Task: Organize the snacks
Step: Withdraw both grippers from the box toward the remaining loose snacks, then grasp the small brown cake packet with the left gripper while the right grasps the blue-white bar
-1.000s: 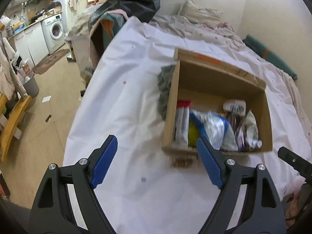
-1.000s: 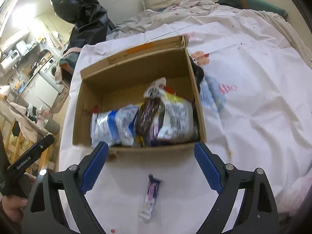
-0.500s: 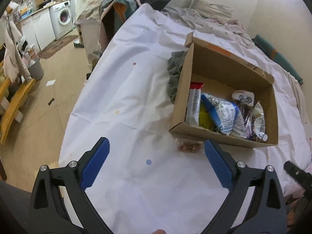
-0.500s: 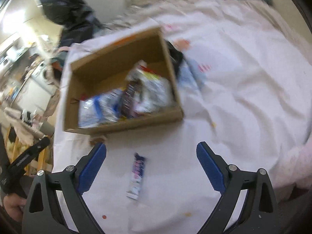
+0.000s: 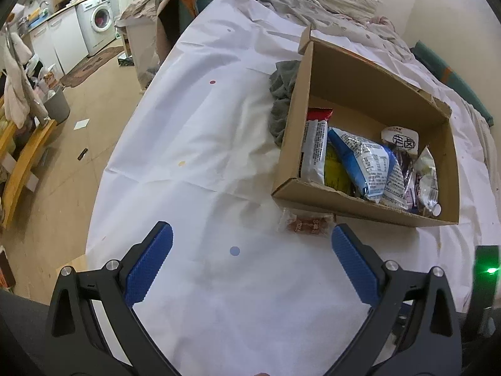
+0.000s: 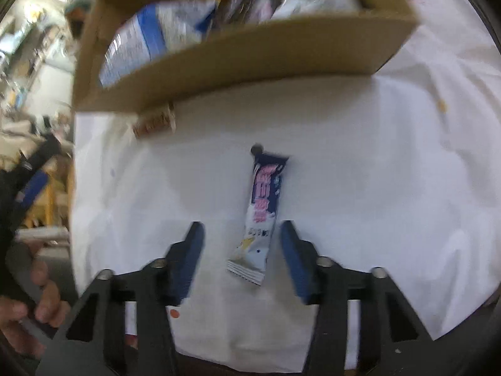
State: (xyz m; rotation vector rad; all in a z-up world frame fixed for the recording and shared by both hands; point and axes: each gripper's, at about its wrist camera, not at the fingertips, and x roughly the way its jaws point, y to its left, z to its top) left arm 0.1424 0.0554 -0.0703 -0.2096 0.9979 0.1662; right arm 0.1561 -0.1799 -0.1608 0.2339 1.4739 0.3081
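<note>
A cardboard box (image 5: 316, 194) on the white sheet holds several snack packets, among them a blue-and-white bag (image 5: 363, 163). A small clear packet of brown sweets (image 5: 305, 224) lies just in front of the box; it also shows in the right wrist view (image 6: 155, 123). A long purple-and-white snack bar (image 6: 261, 213) lies on the sheet. My right gripper (image 6: 242, 235) is open, with its blue fingers on either side of the bar's near end, not touching it. My left gripper (image 5: 250, 257) is open and empty above the sheet, short of the brown packet.
The box (image 6: 238, 62) stands close beyond the bar. A grey cloth (image 5: 281, 100) lies against the box's left wall. The bed's left edge drops to a wooden floor (image 5: 62, 144). Pillows and bedding (image 5: 341, 3) lie beyond the box. The left gripper's handle and hand (image 6: 28, 282) show at left.
My right gripper has dropped down and forward over the snack bar, and its fingers have narrowed around it. My left gripper has drawn back and lifted a little, staying open.
</note>
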